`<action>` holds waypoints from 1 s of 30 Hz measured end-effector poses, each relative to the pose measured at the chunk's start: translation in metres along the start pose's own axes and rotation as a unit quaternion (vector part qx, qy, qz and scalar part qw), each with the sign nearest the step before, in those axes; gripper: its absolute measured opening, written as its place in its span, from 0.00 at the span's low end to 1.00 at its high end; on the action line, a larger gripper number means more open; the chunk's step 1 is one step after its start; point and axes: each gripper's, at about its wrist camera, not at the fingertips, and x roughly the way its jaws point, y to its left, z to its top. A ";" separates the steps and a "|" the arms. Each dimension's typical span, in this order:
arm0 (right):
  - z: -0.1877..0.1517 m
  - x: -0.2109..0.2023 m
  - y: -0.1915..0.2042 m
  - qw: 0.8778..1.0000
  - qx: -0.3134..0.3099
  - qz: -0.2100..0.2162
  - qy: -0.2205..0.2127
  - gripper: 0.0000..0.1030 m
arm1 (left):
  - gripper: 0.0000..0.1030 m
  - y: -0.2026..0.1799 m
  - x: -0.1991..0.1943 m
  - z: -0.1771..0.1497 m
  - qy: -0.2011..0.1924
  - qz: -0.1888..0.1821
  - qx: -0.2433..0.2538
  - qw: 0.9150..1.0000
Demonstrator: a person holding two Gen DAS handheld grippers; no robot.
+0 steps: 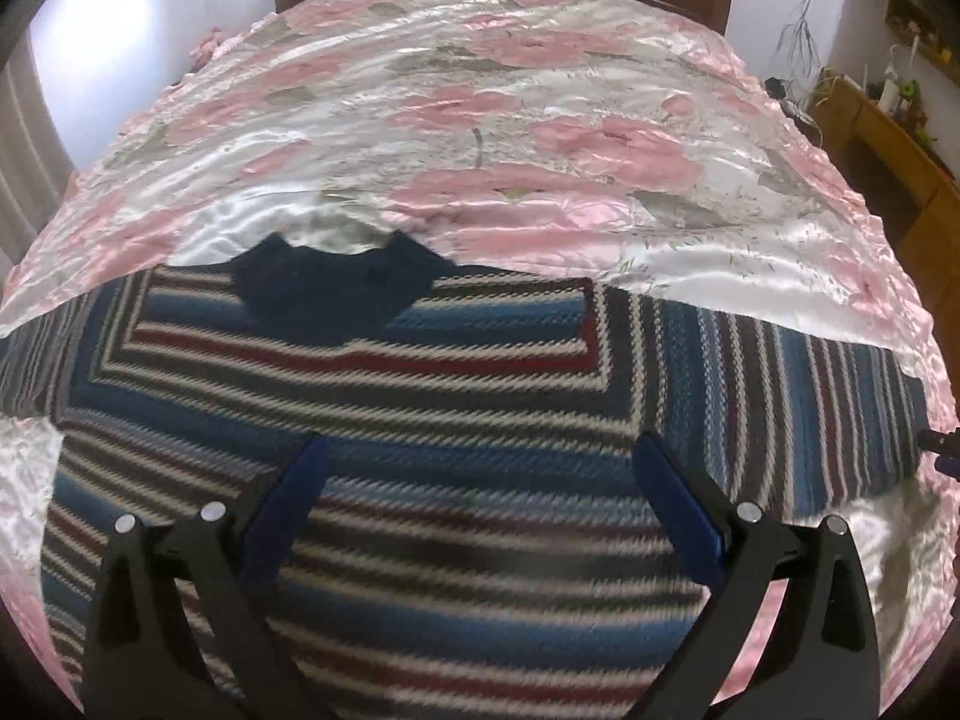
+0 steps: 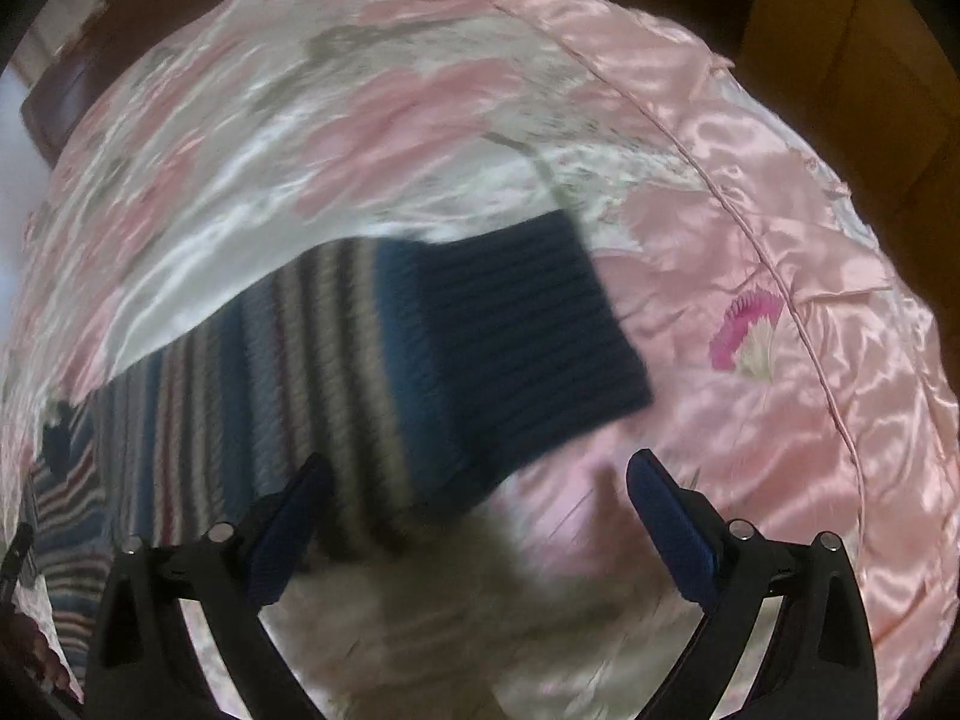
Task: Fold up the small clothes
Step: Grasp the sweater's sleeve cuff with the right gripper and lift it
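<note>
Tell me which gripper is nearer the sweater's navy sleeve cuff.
Right. The right gripper hovers open just short of the navy cuff, at that sleeve's end. The left gripper is open over the sweater's striped body, away from the cuff.

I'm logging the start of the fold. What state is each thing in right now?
Sweater: spread flat on the bed, unfolded, sleeves out to the sides.
Cuff: lying flat on the bedspread, not gripped.
Left tool: open, above the sweater's body, holding nothing.
Right tool: open, above the sleeve end, holding nothing.
Bedspread: laid over the bed, wrinkled.
</note>
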 end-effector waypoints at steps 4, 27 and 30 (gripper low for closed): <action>0.009 0.016 -0.020 0.999 0.039 0.032 0.000 0.89 | 0.97 -0.011 0.017 0.002 0.001 0.005 0.005 1.000; -0.017 -0.060 0.032 0.994 -0.011 0.016 -0.105 0.13 | 0.97 0.079 0.032 -0.011 0.034 0.048 0.010 0.998; -0.025 -0.077 0.094 0.990 -0.076 0.024 -0.115 0.13 | 0.97 0.105 0.025 -0.009 0.022 0.061 0.012 0.998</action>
